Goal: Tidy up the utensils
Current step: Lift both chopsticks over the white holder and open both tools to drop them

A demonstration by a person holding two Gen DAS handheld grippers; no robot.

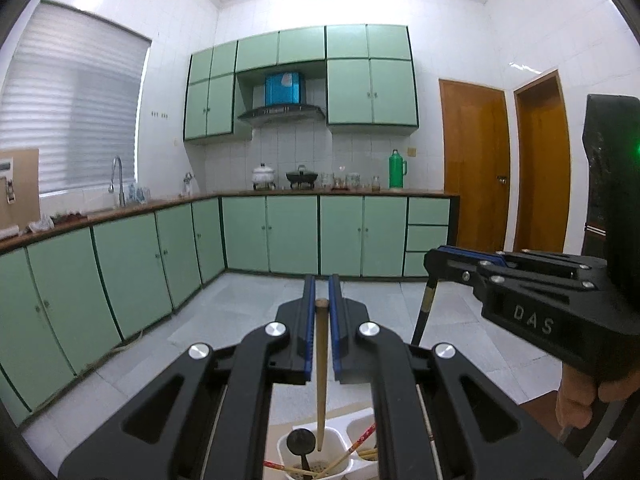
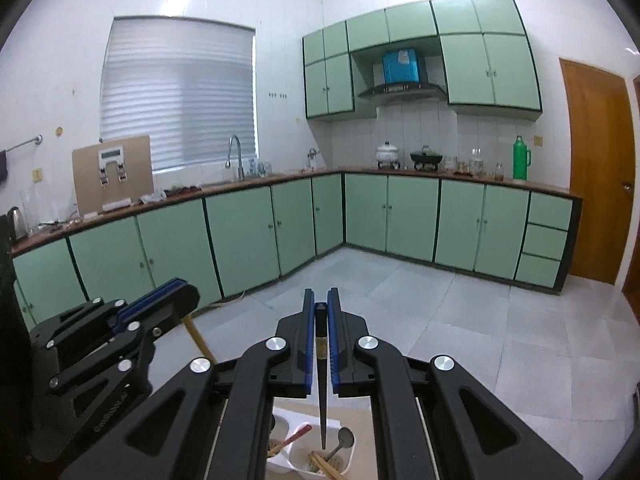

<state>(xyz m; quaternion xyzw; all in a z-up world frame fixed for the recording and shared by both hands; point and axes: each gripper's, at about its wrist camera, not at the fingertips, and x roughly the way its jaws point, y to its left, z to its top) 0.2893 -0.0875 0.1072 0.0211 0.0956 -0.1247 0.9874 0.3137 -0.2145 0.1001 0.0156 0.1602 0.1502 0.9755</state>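
Observation:
My left gripper (image 1: 322,292) is shut on a brown wooden chopstick (image 1: 321,376) that hangs tip-down over a white utensil holder (image 1: 320,456). The holder's compartment below holds a black spoon (image 1: 300,442) and red-tipped chopsticks (image 1: 352,450). My right gripper (image 2: 321,304) is shut on a black chopstick (image 2: 322,396), tip-down over the same white holder (image 2: 310,452), above a compartment with a metal spoon (image 2: 345,438) and wooden chopsticks (image 2: 324,465). The right gripper shows in the left wrist view (image 1: 436,254), and the left gripper in the right wrist view (image 2: 180,298).
A kitchen with green cabinets (image 1: 280,236) lies ahead, with a counter, a sink tap (image 1: 117,178), pots and a green thermos (image 1: 397,170). Wooden doors (image 1: 476,168) stand at the right. The floor is grey tile. A wooden tabletop (image 2: 360,432) carries the holder.

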